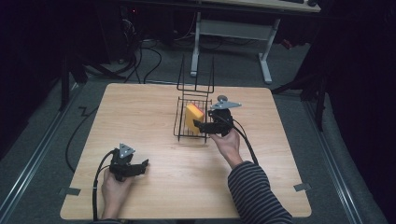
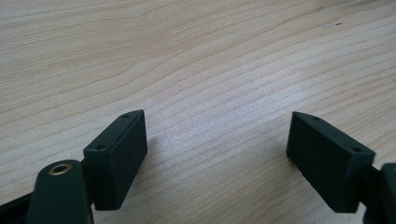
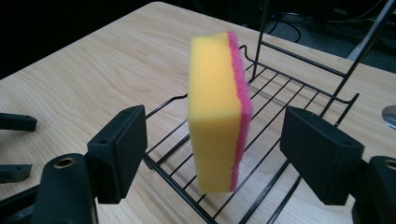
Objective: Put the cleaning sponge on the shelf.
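My table [image 1: 140, 121] is a pale wooden top, and on its far middle stands a black wire rack [image 1: 183, 122] with tall upright rods at its far end. In the rack a sponge [image 1: 193, 117] stands on its edge, yellow foam with a thin pink scouring layer on one face.

My right gripper [image 1: 201, 126] sits at the rack's right side, pointing left toward the sponge. Looking along it in the right gripper view, the sponge [image 3: 217, 112] stands upright on the wires of the rack [image 3: 299, 79], straight ahead and between the lines of my two jaws but a little beyond their tips. My right gripper [image 3: 212, 154] has its jaws spread wide, with a clear gap on each side of the sponge, so neither pad touches it and nothing is held. The pink layer faces the right-hand jaw in that view.

My left gripper [image 1: 142, 167] rests low over the near left part of the table, well apart from the rack. In the left gripper view, the left gripper [image 2: 217, 149] has its jaws wide apart too, with bare wood grain [image 2: 210, 70] between them.
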A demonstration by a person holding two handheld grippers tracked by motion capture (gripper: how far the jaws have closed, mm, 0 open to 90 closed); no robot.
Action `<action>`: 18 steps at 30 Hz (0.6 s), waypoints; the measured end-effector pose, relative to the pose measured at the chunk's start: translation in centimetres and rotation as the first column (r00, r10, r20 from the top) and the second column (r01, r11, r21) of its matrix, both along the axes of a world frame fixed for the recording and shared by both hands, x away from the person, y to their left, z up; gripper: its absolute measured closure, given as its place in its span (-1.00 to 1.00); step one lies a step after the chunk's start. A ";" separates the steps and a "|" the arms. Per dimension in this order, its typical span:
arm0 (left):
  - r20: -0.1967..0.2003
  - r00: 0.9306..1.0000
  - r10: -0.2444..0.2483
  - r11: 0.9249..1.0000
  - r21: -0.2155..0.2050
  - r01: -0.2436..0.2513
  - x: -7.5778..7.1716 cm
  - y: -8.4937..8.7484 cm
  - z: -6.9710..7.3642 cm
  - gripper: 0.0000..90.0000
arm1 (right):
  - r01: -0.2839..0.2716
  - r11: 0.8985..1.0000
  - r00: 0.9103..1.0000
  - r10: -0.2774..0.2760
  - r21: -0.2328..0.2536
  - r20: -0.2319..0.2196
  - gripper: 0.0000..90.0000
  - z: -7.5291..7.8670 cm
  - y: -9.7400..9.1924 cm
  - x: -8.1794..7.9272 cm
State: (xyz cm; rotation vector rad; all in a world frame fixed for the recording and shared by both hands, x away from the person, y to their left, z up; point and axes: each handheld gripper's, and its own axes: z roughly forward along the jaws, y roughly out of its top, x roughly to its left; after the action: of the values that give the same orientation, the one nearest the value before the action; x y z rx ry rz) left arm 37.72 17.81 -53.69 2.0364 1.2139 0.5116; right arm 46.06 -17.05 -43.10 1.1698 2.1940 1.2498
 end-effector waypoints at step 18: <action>0.000 1.000 0.000 1.000 0.000 0.000 0.0 0.0 0.0 -0.54 | 0.005 0.999 1.000 -0.007 0.054 0.023 -0.43 1.4 -3.0 -2.2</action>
State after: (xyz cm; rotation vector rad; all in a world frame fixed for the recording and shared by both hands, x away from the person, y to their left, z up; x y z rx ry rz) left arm 37.72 17.81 -53.70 2.0364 1.2139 0.5115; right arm 43.86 -20.09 -41.66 1.1759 2.1513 1.3208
